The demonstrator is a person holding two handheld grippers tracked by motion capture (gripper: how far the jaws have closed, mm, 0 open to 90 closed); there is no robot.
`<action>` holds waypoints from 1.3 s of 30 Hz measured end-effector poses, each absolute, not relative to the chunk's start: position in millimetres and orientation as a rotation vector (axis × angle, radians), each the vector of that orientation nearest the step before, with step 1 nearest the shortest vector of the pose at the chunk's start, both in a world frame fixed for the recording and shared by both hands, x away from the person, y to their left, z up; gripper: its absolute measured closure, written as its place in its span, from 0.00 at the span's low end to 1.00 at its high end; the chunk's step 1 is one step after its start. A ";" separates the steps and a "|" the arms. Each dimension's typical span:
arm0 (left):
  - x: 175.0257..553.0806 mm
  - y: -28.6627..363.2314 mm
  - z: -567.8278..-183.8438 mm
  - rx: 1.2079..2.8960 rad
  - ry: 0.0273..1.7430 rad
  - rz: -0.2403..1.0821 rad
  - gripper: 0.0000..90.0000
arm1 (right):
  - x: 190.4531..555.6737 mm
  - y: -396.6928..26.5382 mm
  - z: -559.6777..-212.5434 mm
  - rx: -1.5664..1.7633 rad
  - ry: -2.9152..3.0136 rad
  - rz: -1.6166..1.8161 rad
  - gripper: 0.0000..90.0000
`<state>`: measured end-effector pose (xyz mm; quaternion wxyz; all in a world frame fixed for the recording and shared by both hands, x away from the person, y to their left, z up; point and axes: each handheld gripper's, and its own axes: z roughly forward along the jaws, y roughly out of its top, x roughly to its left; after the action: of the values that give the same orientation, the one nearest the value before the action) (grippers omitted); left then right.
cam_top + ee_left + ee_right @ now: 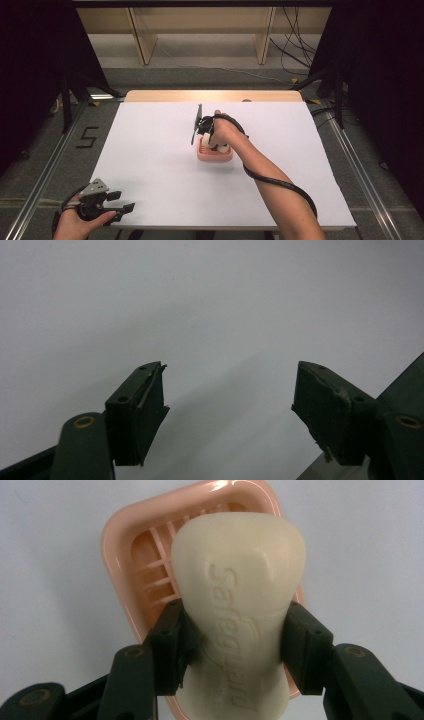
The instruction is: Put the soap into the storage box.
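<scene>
Right gripper (232,652) clamped on soap bar (237,605) across narrow waist, above pink dish (117,555). Soap likely hard, slick; grip waist. Left gripper (227,405) at table's 7 o'clock, jaws apart, empty.

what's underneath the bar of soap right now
The pink soap dish lies under the soap, which the right tool grips by its sides. The dish's slatted floor shows at left; the rest is covered, so contact can't be judged.
</scene>
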<state>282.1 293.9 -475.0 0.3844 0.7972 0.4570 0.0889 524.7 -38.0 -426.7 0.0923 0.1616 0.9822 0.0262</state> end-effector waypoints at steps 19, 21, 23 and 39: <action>282.6 294.5 -474.7 2.040 1.157 0.241 0.31 | 524.7 -37.7 -434.9 0.465 2.942 0.114 0.56; 282.7 294.6 -474.7 2.041 1.157 0.242 0.31 | 524.5 -37.4 -434.1 0.468 2.938 0.104 0.56; 282.6 294.6 -474.6 2.041 1.157 0.241 0.31 | 524.8 -37.1 -433.8 0.463 2.937 0.102 0.56; 282.9 294.7 -474.8 2.042 1.158 0.239 0.31 | 524.9 -36.7 -434.0 0.489 2.941 0.080 0.55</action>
<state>282.9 294.7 -474.8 0.3811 0.8002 0.4535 0.0937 524.9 -36.7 -434.0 0.0795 0.1635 0.9830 0.0269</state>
